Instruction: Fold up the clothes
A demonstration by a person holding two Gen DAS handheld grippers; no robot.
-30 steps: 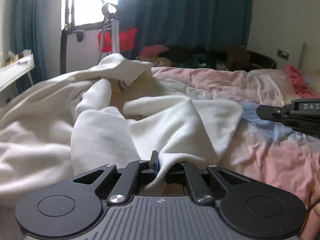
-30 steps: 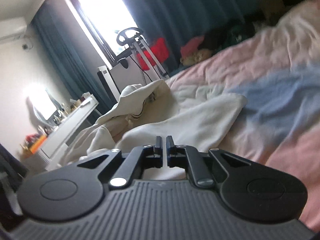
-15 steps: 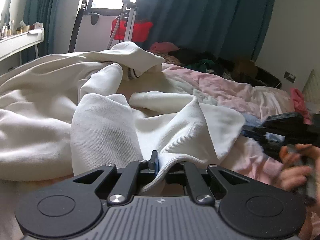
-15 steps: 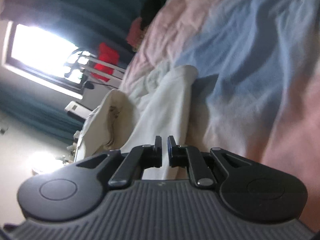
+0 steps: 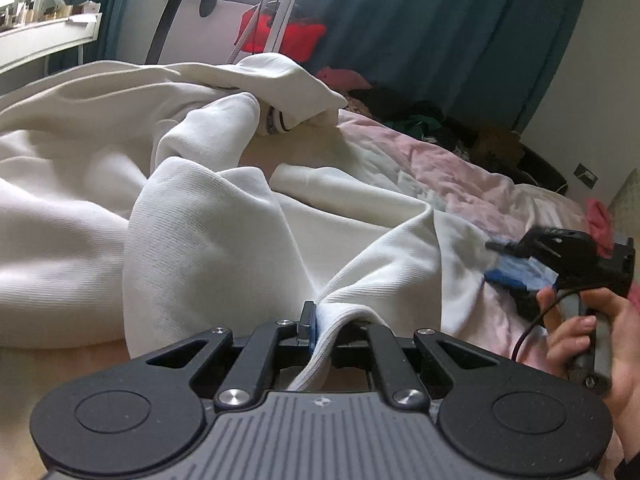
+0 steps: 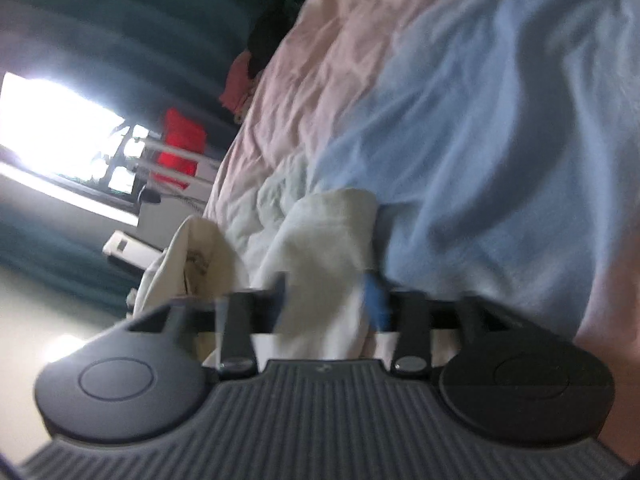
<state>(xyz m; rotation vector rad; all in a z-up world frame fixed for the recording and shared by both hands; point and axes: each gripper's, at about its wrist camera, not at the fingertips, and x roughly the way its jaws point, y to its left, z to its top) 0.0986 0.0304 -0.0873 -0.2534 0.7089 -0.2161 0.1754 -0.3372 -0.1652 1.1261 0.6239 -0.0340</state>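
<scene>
- Left gripper (image 5: 318,326), clenched on a hem of the white garment (image 5: 208,240), kept that edge anchored so the cloth could be drawn into a fold.
- Right gripper (image 6: 330,300), jaws just spread, straddled the garment's far corner without pinching it, seemingly lined up for a second hold.
- The garment, a soft, finely ribbed knit, lay rumpled on the bed (image 5: 460,168), over its wrinkled pink-and-blue quilt.

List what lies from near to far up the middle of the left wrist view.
left gripper shut on the white garment's hem → white garment → pink bedcover → pile of dark clothes → teal curtain.
</scene>
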